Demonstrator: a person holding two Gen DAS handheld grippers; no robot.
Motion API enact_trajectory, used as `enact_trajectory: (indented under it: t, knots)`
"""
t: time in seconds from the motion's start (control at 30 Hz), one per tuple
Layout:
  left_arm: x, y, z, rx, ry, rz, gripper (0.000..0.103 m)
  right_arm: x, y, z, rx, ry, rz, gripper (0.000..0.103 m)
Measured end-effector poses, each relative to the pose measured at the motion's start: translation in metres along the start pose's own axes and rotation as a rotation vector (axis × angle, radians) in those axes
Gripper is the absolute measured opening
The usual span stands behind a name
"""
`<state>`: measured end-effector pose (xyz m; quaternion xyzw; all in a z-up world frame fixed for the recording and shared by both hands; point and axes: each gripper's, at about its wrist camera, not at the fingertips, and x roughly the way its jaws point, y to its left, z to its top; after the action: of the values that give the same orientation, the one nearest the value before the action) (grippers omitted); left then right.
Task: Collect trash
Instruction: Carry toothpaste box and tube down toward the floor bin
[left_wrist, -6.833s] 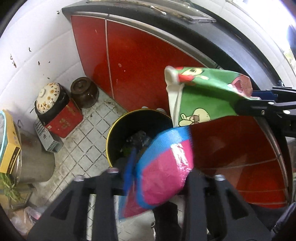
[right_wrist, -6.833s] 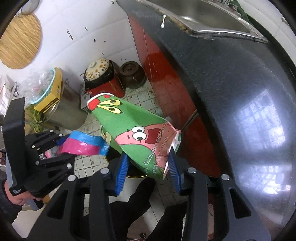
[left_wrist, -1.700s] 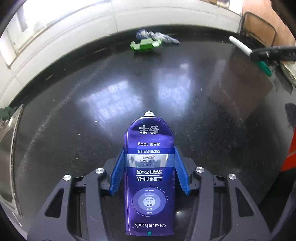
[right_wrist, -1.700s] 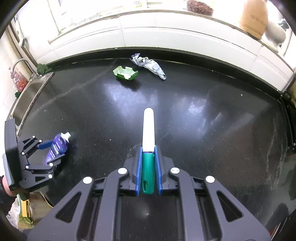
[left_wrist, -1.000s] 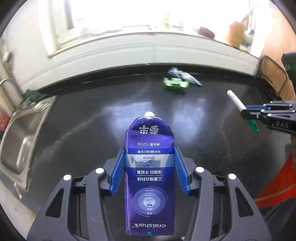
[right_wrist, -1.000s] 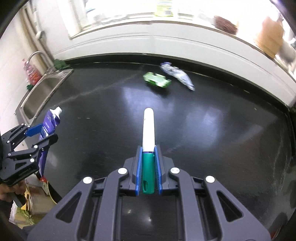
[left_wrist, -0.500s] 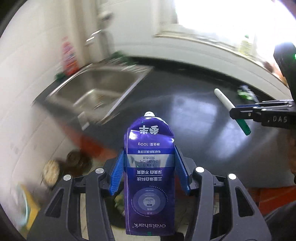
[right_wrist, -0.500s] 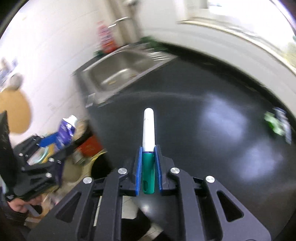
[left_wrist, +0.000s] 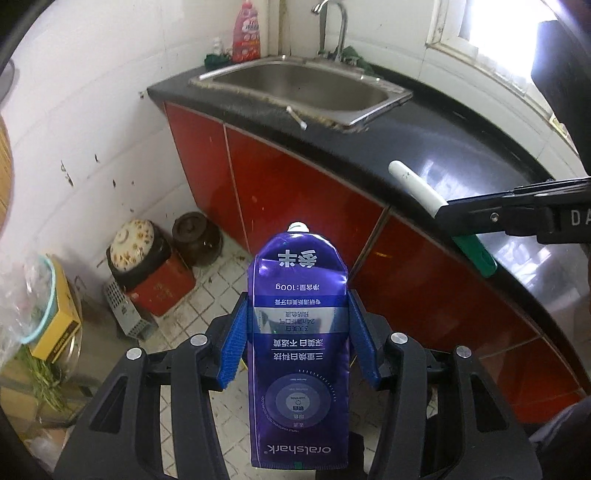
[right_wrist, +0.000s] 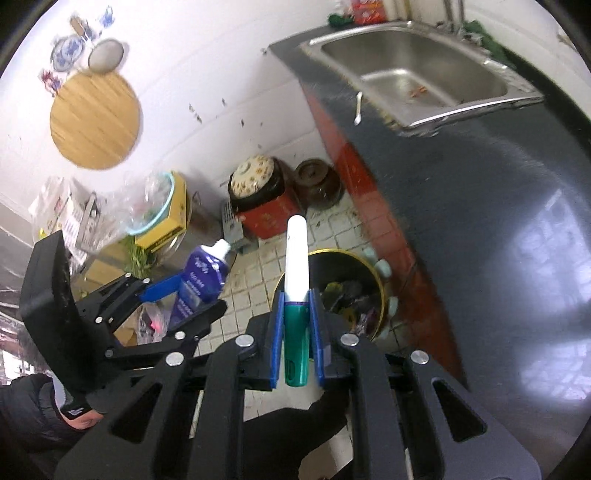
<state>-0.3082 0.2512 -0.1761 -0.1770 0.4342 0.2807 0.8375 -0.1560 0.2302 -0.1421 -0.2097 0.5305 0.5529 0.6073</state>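
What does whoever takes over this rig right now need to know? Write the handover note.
Left gripper: shut on the flattened purple toothpaste tube, cap pointing away from the hand.
Right gripper: shut on the white marker with a green cap.
Both are held above the tiled floor beside the red cabinet fronts. The round black trash bin with a yellow rim stands on the floor against the cabinets, just past the marker's tip in the right wrist view, with trash already inside.
Done: both items picked up and brought near the bin.
Left: move each over the bin's mouth and let go. Neither has been dropped yet.
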Motion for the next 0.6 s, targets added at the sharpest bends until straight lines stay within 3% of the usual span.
enact_trajectory:
  t: [0.53,0.57,0.6]
  knots:
    - [0.033,0.010,0.014,0.009,0.004,-0.055,0.051,0.029,0.005,0.012,0.004,0.041,-0.041,0.014]
    - [0.035,0.011,0.015,0.008,0.006,-0.055,0.054,0.031,0.006,0.014,0.006,0.042,-0.046,0.014]
    - [0.037,0.011,0.015,0.008,0.011,-0.058,0.071,0.032,0.006,0.015,0.008,0.045,-0.049,0.015]
